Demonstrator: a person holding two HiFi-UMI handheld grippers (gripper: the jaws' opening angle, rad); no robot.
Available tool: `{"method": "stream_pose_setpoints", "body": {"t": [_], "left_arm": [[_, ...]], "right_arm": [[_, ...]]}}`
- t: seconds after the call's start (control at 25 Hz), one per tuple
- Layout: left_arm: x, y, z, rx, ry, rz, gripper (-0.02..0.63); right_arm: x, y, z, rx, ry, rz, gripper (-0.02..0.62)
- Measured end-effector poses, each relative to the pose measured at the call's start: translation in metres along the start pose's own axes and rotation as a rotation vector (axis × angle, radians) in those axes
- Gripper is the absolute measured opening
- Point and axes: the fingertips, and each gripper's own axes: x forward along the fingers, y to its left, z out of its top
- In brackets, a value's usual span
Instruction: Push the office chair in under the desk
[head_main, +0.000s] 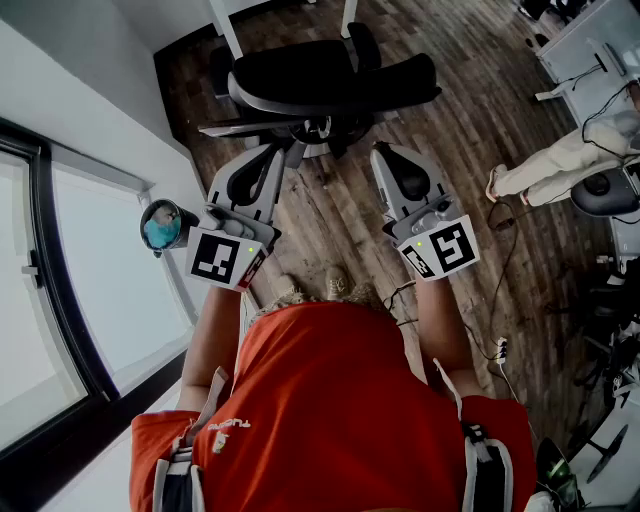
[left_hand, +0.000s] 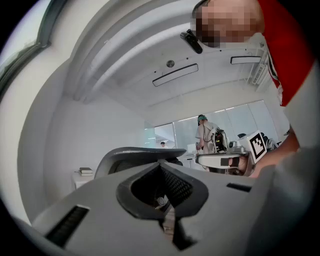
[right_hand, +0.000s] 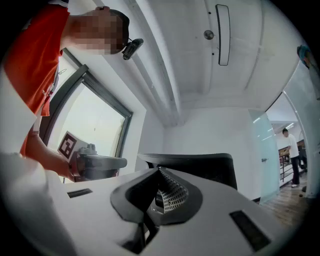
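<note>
Wood floor (head_main: 480, 110). Chair (head_main: 330, 75): black, on the floor by the white desk legs (head_main: 228, 35), back toward the person. Left gripper (head_main: 285, 150), right gripper (head_main: 378, 152): jaws pressed together, nothing between, tips just behind the chair's back.

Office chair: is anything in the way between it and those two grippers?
Nothing visible. The left gripper and right gripper, jaws shut, point at the back of the office chair, with only wood floor underneath. Beyond it stand white legs of the desk.
</note>
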Motion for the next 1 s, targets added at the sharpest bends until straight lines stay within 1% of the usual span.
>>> {"method": "stream_pose_setpoints", "body": {"t": [0.2,0.32,0.4,0.48,0.52,0.6,0.68,0.72,0.8,0.96,1.0], "left_arm": [[0.002,-0.005,-0.002,0.003,0.006,0.0,0.008],[0.003,-0.006,-0.008,0.014,0.026,0.009,0.008],[0.005,-0.006,-0.01,0.036,0.034,0.018,0.008],[0.006,-0.003,-0.012,0.076,0.049,0.035,0.009],[0.006,-0.002,-0.014,0.099,0.063,0.047,0.009],[0.007,0.003,-0.022,0.133,0.12,0.074,0.009],[0.009,0.008,-0.029,0.16,0.165,0.097,0.012],[0.011,0.01,-0.031,0.172,0.181,0.106,0.026],[0.015,0.014,-0.035,0.203,0.212,0.12,0.069],[0.016,0.026,-0.047,0.291,0.29,0.147,0.131],[0.016,0.029,-0.051,0.31,0.312,0.152,0.146]], "right_arm": [[-0.003,0.004,0.003,0.003,-0.018,0.048,0.023],[-0.006,0.0,0.003,-0.005,-0.028,0.055,0.025],[-0.009,-0.007,0.001,-0.023,-0.018,0.053,0.026],[-0.011,-0.015,-0.003,-0.053,0.006,0.064,0.026],[-0.013,-0.019,-0.006,-0.069,0.028,0.073,0.026],[-0.016,-0.028,-0.014,-0.102,0.081,0.093,0.028],[-0.019,-0.041,-0.016,-0.14,0.092,0.111,0.037],[-0.021,-0.048,-0.018,-0.151,0.107,0.119,0.053],[-0.026,-0.062,-0.029,-0.16,0.173,0.129,0.083],[-0.029,-0.086,-0.047,-0.206,0.267,0.157,0.131],[-0.027,-0.092,-0.051,-0.228,0.272,0.168,0.145]]}}
